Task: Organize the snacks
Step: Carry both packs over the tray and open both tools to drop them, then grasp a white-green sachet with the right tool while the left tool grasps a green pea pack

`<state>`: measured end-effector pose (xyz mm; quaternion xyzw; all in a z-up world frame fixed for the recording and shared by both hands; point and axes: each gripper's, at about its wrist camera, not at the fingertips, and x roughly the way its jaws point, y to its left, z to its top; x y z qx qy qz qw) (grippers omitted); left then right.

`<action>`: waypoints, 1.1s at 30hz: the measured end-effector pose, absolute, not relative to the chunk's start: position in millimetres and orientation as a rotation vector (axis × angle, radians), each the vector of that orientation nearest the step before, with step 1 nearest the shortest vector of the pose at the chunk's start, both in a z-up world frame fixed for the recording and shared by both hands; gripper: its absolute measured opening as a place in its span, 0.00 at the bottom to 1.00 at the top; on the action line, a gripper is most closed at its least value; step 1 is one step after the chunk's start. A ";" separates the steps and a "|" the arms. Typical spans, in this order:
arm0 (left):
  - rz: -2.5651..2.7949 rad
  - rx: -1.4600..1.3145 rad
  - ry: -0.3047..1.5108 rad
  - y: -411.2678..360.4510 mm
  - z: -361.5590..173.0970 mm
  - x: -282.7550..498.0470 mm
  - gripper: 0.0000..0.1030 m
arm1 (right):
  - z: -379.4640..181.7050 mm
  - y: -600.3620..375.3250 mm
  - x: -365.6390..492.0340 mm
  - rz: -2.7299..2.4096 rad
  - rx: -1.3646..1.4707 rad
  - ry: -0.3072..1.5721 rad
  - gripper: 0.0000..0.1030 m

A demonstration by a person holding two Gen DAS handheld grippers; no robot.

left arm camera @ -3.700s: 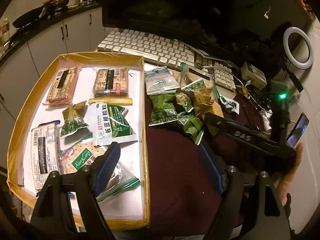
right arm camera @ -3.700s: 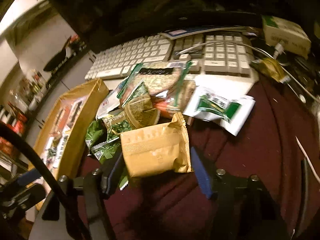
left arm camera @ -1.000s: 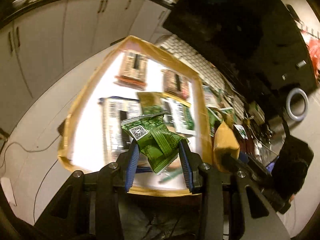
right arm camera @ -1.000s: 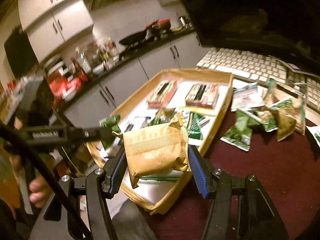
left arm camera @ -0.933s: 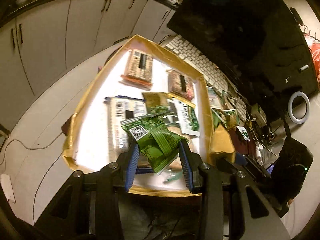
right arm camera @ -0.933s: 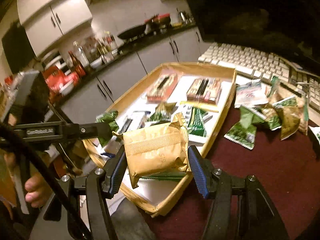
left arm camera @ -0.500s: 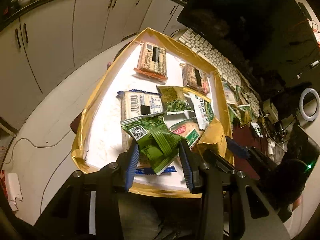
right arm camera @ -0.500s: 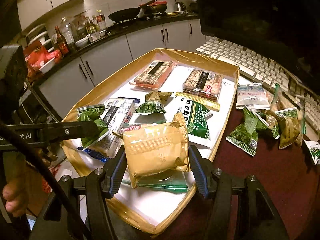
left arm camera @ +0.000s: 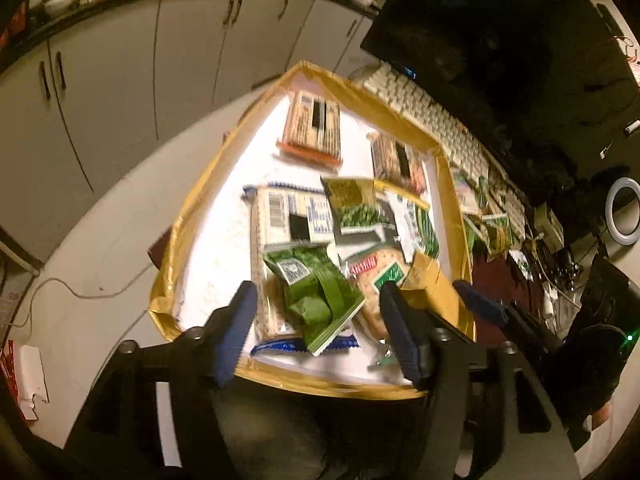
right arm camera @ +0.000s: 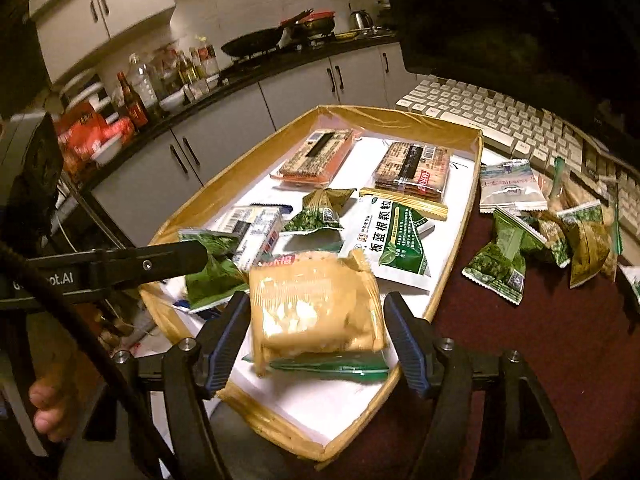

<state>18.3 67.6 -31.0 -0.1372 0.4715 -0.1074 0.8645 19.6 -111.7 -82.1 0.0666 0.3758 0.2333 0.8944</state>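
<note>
A gold-rimmed tray [left arm camera: 192,216] with a white floor holds several snack packets. Over its near end my left gripper [left arm camera: 317,292] has its jaws opening. A green packet [left arm camera: 312,276] lies loose between them, clear of both pads, on top of other packets. My right gripper [right arm camera: 317,300] hovers over the tray [right arm camera: 400,120] near its front corner, jaws also opening. A tan packet [right arm camera: 316,320], blurred, sits between them with a small gap at each pad. In the right wrist view the left gripper's finger [right arm camera: 176,258] reaches in from the left beside the green packet [right arm camera: 216,272].
Loose green snack packets [right arm camera: 520,248] lie on the maroon cloth to the right of the tray, in front of a white keyboard [right arm camera: 500,120]. A dark monitor stands behind it. Grey cabinets [left arm camera: 120,80] and a ring light [left arm camera: 622,216] frame the scene. A person's hand [right arm camera: 48,400] holds the left tool.
Both grippers have spread their jaws. The green packet and the tan packet, gripped half a second ago, have come free and dropped lower over the tray.
</note>
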 end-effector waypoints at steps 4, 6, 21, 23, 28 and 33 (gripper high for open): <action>-0.214 -0.247 0.951 59.7 -21.9 11.8 0.65 | -75.8 -131.5 9.9 0.490 0.215 0.738 0.68; -0.227 -0.231 0.937 52.3 -17.6 7.4 0.65 | -73.0 -148.7 2.6 0.477 0.269 0.709 0.70; -0.422 -0.091 0.929 -54.3 -5.7 -27.0 0.72 | -96.8 -266.8 -27.7 0.269 0.547 0.733 0.70; -0.448 -0.065 0.933 -68.3 -6.5 -26.7 0.72 | -98.6 -286.2 -29.9 0.208 0.572 0.730 0.70; -0.483 -0.024 0.942 -89.1 -11.1 -23.1 0.72 | -99.2 -335.0 -23.7 0.031 0.598 0.733 0.70; -0.495 -0.025 0.957 -104.2 -18.8 -11.9 0.72 | -100.6 -377.0 3.0 -0.111 0.614 0.771 0.60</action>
